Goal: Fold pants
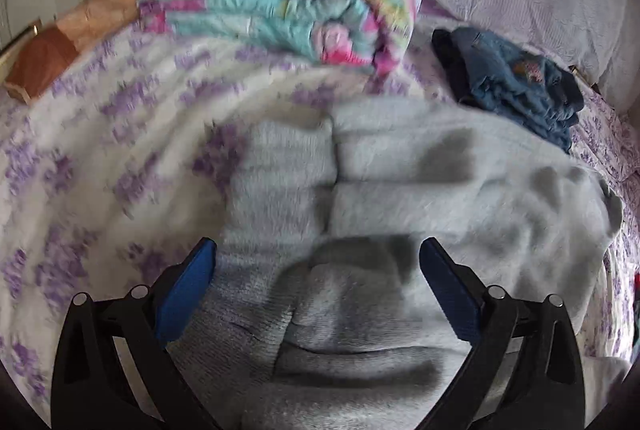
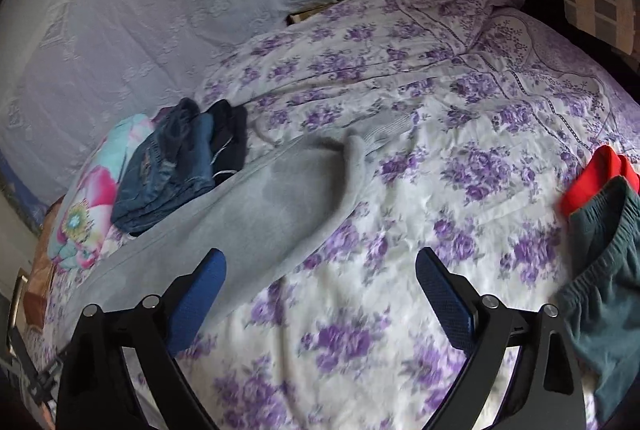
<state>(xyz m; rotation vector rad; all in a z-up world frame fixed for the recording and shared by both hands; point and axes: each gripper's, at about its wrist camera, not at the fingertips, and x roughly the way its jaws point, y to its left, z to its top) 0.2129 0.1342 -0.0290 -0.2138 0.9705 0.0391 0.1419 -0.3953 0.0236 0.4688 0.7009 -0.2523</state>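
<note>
Grey pants [image 1: 360,190] lie spread across the floral bed [image 2: 440,230], filling the lower centre of the left view, where the left tongs [image 1: 318,258] tilt down over them, agape and empty, while the right tongs [image 2: 320,270] hover wide open above bare bedspread.

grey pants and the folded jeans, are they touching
Touching. In the right wrist view the folded jeans rest with their lower edge overlapping the grey pants, with no bedspread visible between them.
</note>
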